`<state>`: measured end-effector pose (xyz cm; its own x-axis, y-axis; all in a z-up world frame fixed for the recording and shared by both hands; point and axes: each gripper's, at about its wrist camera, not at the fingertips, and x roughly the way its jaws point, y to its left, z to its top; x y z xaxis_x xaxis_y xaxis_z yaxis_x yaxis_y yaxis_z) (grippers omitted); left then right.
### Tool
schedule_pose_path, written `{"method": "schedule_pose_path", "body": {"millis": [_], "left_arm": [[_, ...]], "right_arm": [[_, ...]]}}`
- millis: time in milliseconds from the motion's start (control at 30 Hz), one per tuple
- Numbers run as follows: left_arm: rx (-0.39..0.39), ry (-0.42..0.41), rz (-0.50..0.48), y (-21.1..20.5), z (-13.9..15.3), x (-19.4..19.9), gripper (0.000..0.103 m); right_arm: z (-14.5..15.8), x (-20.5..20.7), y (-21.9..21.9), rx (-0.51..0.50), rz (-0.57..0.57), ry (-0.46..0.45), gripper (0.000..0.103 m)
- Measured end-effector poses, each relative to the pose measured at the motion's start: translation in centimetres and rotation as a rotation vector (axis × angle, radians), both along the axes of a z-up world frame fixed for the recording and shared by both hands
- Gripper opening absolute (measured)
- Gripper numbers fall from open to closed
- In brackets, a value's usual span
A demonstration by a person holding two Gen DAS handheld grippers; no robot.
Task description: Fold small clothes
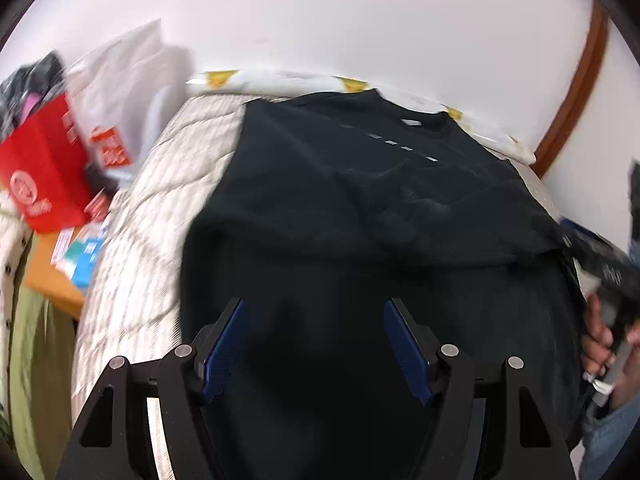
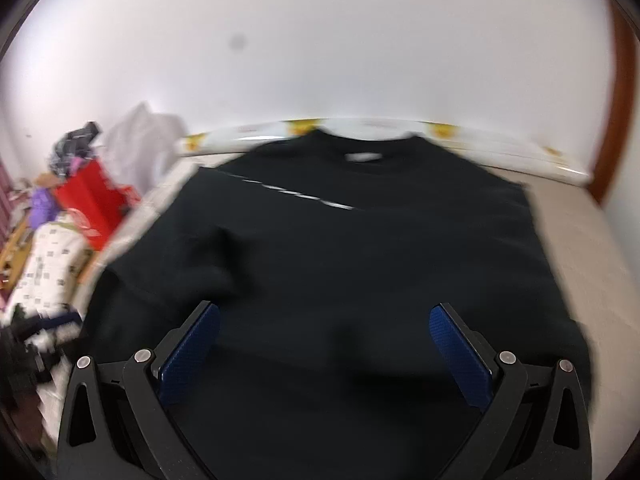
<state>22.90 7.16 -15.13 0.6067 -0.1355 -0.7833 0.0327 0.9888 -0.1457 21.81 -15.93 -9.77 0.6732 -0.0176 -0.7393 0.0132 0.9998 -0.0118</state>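
Both grippers, left gripper (image 1: 314,344) and right gripper (image 2: 325,350), hover spread wide, empty, over the black shirt (image 1: 360,200) (blurred), and should pinch matching hem corners evenly

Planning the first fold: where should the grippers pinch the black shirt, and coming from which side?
Probably the near hem of the black shirt: it lies flat, collar at the far end. Left gripper and right gripper are open above its near end, so come in low from the near side.

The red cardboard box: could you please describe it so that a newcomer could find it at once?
Start at the quilted beige bed bearing the black t-shirt. Look off its left edge, into the clutter. The red cardboard box stands there beside a white plastic bag, the only bright red block, printed with white logos.
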Motion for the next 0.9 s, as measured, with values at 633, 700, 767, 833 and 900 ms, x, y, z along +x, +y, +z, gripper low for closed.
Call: {"method": "schedule_pose_path", "body": {"millis": [633,700,767,833,900], "left_arm": [[0.105,-0.041,0.144,-2.5,-1.0,6.7,0.065],[0.053,-0.030,0.176,-0.1,-0.7,6.1,0.065],[0.009,-0.018,0.184,1.6,-0.8,5.7,0.063],[-0.017,-0.010,0.188,2.5,-1.0,5.8,0.062],[-0.065,0.004,0.185,3.3,-1.3,5.9,0.056]], "right_arm": [[-3.9,-3.6,-10.5,-0.063,-0.114,0.086,0.050],[-4.3,-2.9,-10.1,-0.086,-0.097,0.090,0.042],[-4.7,-2.2,-9.9,-0.081,-0.082,0.106,0.024],[-4.8,-1.6,-10.1,-0.034,-0.068,0.117,0.020],[-4.7,-1.4,-10.2,-0.001,-0.058,0.101,0.021]]}}
